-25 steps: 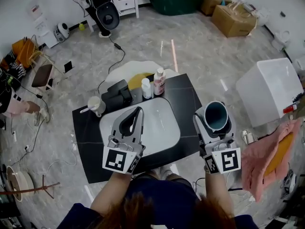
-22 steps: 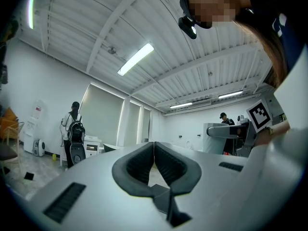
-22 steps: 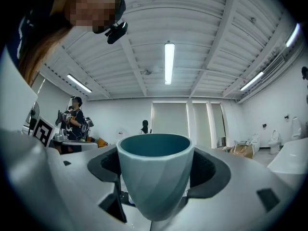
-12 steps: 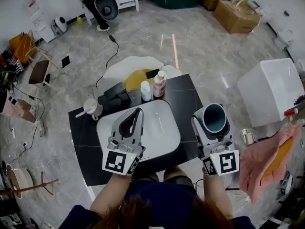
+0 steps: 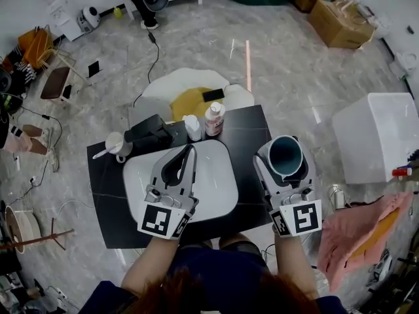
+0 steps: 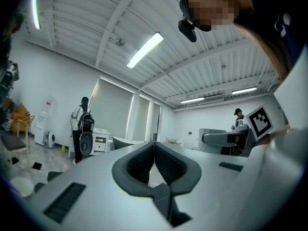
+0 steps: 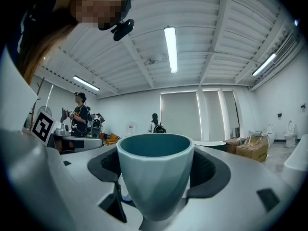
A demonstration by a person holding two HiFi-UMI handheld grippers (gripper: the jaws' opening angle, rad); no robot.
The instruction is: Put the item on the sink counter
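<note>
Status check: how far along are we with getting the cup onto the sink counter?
Done: the right claw is shut on the teal cup, held upright. In hand: the cup hangs by the right edge of the black sink counter, not set down. Left: lower it onto bare counter and release. The left claw is shut and empty over the white basin.

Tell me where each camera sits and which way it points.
Head view: on the person's head, looking steeply down at the sink counter; both forearms, left gripper and right gripper show.
Left gripper view: on the left gripper, level along its shut, empty jaws; the person's head above.
Right gripper view: on the right gripper, level along jaws gripping the teal cup.
Shared: head and right gripper views both show the teal cup.
</note>
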